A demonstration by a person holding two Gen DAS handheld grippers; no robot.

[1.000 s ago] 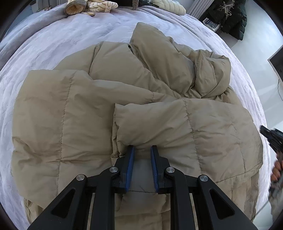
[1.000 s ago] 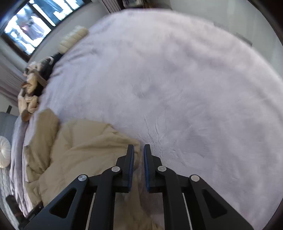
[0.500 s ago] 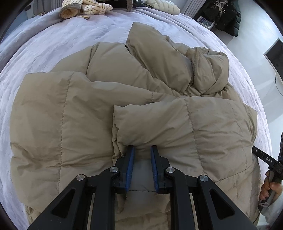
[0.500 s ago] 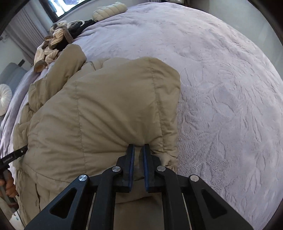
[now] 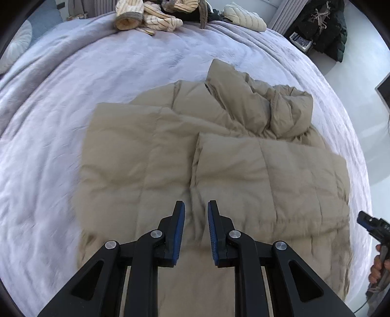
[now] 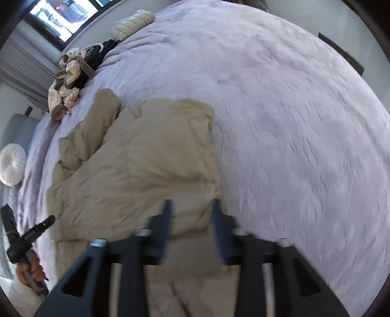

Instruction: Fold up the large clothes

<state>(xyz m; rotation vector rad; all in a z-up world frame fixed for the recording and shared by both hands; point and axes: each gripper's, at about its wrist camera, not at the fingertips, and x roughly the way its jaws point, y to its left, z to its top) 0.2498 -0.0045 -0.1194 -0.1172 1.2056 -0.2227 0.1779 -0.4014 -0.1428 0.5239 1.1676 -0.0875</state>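
A beige puffer jacket (image 5: pixel 243 175) lies folded on the lilac bedspread (image 5: pixel 73 97), its right panel laid over the body and a sleeve bunched at the far end. My left gripper (image 5: pixel 195 204) hovers over the panel's near edge. Its jaws stand a narrow gap apart, and the pads press on nothing I can see. My right gripper (image 6: pixel 192 207) is blurred and its jaws are opening. The jacket (image 6: pixel 146 165) shows between them, with its corner lying free. A hand holds each gripper at the other view's edge.
A pile of striped and cream clothes (image 5: pixel 151 17) (image 6: pixel 68 83) and a cream quilted garment (image 5: pixel 243 14) lie at the bed's far end. Dark coats (image 5: pixel 326 26) hang beyond it. A round white cushion (image 6: pixel 12 165) sits off the bed. The bedspread (image 6: pixel 292 122) stretches wide to the right.
The right gripper brought the jacket's side over onto the bed, then its jaws came apart and it drew back. The left gripper rose and pulled back off the folded panel.
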